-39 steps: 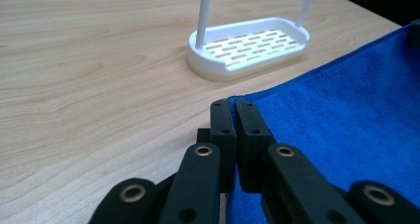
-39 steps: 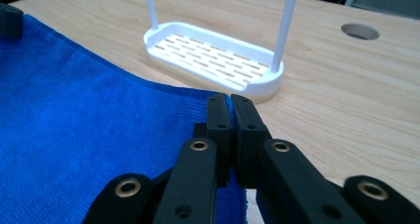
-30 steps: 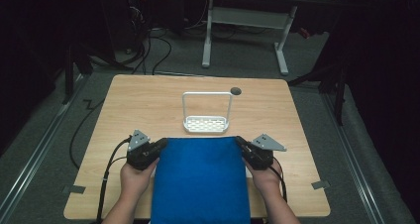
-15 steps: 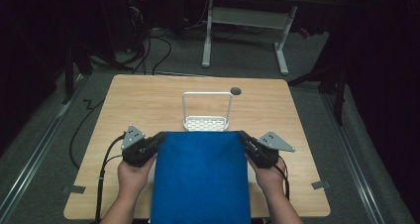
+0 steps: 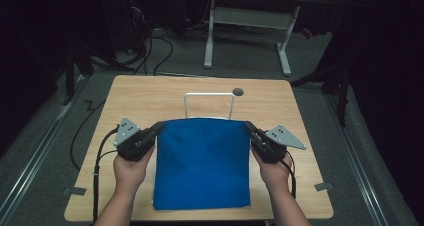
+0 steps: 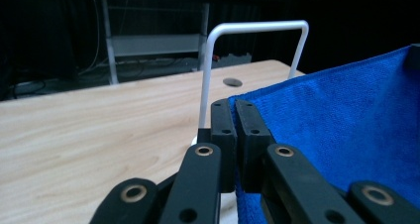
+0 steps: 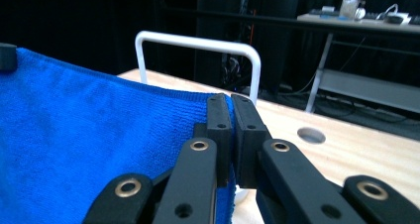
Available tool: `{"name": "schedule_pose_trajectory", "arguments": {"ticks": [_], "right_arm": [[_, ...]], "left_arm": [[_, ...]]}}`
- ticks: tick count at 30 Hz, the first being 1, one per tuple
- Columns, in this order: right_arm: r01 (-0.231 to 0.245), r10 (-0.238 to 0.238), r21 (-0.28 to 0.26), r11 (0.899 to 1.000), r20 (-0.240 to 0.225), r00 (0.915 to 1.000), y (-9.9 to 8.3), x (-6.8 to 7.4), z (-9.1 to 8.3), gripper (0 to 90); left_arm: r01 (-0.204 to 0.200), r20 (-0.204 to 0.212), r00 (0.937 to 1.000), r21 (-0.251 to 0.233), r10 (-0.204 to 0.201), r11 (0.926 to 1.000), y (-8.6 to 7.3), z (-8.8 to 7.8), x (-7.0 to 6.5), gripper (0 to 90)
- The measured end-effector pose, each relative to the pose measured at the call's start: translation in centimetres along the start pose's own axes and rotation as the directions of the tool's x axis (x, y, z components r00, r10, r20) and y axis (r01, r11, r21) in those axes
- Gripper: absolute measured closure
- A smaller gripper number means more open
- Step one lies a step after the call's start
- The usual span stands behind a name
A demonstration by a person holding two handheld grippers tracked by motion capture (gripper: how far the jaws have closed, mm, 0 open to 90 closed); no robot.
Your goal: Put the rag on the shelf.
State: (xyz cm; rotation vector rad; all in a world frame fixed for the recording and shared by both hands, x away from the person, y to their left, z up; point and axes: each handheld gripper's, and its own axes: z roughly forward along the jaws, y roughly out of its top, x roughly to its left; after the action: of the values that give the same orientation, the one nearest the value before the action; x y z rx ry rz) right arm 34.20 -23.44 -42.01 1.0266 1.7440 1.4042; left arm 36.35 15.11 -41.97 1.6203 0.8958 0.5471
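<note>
Blue cloth (image 5: 202, 163) stretched flat betw. two grippers, over near half of tabletop (image 5: 150, 98); far edge lifted and taut, near edge hanging down to tabletop's front edge.

Far left, high view: black cable trailing from left gripper (image 5: 159, 127) down past person's left hand (image 5: 131, 167), over tabletop's near-left part. Grey three-cornered plate on top of gripper. Left jaws pinched tight on cloth's far-left corner. Left gripper view: left gripper (image 6: 235, 107) w/ both pads pressed together, blue terry cloth (image 6: 346, 130) emerging on right side of pads, spreading right and away.

Centre: white wire rack (image 5: 209, 105) standing upright on tabletop just behind cloth's raised edge; lower part hidden by cloth in high view. Rack (image 6: 252, 33) seen past jaw tips in left gripper view, also rack (image 7: 198, 48) rising behind cloth (image 7: 94, 140) in right gripper view. Round hole (image 5: 238, 91) in tabletop just right of rack, toward far edge.

Right: right gripper (image 5: 246, 124) clamped on cloth's far-right corner, pads squeezed together; right gripper (image 7: 230, 105) w/ cloth edge caught betw. pads in own view. Right hand (image 5: 274, 172) below it, grey plate pointing outward right.

Beyond tabletop: dark room, white-legged desk (image 5: 245, 18), cables on grey floor.
</note>
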Motion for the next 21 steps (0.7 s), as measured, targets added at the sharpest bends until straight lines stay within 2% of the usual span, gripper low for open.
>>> {"name": "schedule_pose_trajectory", "arguments": {"ticks": [7, 21], "right_arm": [[0.006, -0.006, -0.037, 0.999, 0.0, 1.0, 1.9, 0.2, -0.2, 88.4], [0.054, -0.052, -0.104, 0.993, 0.015, 0.9985, 5.9, -0.3, -0.2, 88.4]], "left_arm": [[-0.018, 0.0, 0.9998, -0.04, 0.018, 0.9991, 1.9, -0.2, -0.1, 88.0], [-0.066, -0.018, 0.9977, -0.098, 0.065, 0.993, 6.3, -0.5, 0.0, 88.0]]}}
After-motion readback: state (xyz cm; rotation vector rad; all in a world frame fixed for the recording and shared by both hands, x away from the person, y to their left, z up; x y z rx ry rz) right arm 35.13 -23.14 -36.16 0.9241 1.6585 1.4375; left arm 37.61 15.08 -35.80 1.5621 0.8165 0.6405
